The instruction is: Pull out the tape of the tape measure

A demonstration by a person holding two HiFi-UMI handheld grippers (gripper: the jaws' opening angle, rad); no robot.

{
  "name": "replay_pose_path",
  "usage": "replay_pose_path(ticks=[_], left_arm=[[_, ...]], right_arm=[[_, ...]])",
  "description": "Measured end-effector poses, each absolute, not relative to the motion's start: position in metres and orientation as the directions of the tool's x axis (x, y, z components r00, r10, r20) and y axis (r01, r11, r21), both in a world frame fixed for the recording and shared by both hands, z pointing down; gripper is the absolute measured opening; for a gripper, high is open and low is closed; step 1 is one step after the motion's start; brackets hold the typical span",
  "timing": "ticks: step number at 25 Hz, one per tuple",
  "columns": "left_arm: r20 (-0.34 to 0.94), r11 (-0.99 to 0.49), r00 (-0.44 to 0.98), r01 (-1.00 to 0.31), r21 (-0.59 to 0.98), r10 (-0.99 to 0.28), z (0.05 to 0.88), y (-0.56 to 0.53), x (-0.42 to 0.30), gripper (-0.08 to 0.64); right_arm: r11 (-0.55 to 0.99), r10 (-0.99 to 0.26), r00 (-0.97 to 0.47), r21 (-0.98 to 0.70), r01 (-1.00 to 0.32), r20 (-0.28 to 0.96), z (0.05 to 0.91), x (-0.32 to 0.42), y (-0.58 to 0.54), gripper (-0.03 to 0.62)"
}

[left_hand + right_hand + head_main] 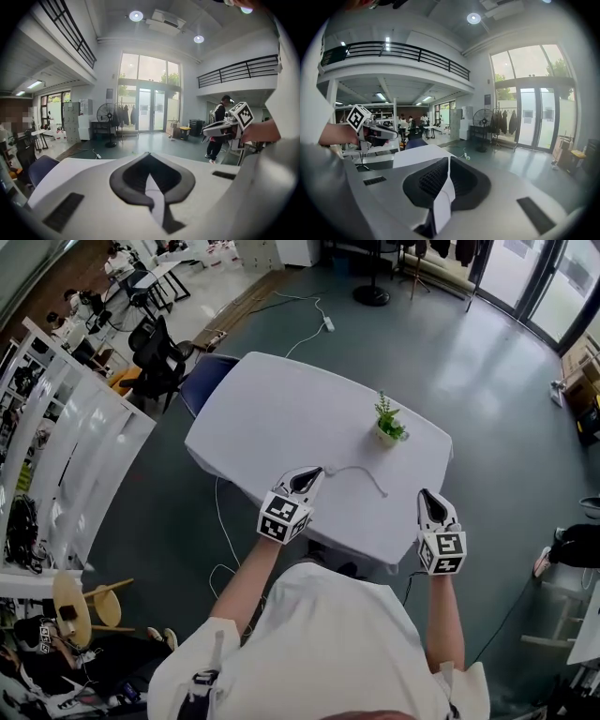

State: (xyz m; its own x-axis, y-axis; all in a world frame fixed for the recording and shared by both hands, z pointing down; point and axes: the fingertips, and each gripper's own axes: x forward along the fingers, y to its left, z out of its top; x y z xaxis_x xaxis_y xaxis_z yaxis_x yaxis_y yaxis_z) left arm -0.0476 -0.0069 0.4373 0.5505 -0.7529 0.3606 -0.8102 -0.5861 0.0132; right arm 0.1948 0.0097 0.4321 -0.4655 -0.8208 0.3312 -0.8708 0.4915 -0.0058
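left tool (319,472), right tool (425,494): ribbed black pads (426,180) closed tight, by smooth white table (272,418)

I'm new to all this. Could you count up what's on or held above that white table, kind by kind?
Small green plant in a white pot: 1
Thin white cord, lying loose: 1
White hand-held tongs with marker cubes, left tongs and right tongs: 2
Total: 4

Open office-lab hall: mezzanine railing (393,47), tall glass doors (150,110), desks (161,273), office chairs (155,354), pedestal fan (107,114).
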Motion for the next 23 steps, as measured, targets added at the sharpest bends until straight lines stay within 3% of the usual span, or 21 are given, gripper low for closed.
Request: replay_pose_path(ticks=[23], left_arm=[[0.334,-0.589,0.562,-0.808,0.024,-0.757,0.429,-0.028,-0.059,0.008]], right_arm=[[0.482,-0.842,-0.458,0.018,-0.876,0.287,0.417,0.184,-0.013,0.038]])
